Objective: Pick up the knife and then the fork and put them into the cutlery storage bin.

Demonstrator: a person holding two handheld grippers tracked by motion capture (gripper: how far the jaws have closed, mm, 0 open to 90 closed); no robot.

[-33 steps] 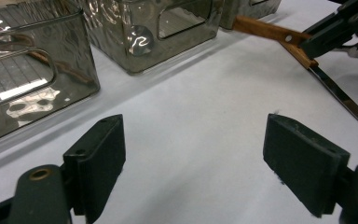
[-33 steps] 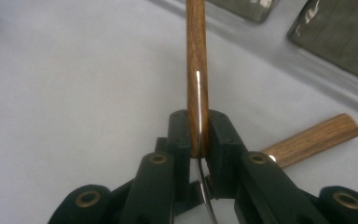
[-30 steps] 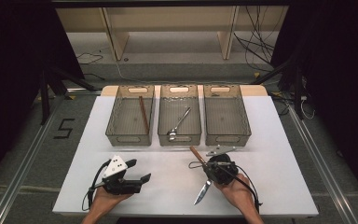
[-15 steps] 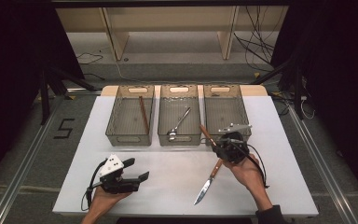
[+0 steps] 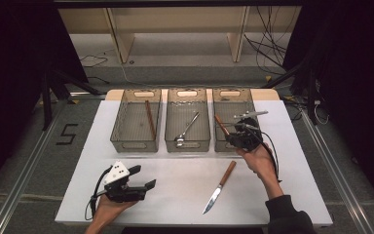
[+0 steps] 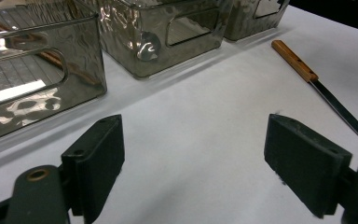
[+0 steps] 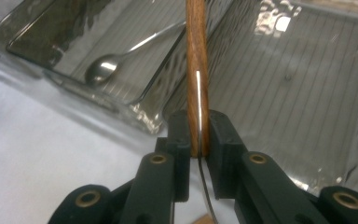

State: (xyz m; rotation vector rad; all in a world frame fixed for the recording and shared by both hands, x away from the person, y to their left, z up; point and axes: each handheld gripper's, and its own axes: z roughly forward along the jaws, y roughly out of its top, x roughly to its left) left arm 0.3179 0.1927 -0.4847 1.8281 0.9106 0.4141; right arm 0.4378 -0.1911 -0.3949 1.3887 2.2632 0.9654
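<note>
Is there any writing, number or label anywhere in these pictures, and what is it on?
"5": a large dark numeral on the grey floor, left of the white table in the high view.
No other text: the three clear bins, the knife lying on the table and the hand-held grippers carry no label that can be read.
</note>
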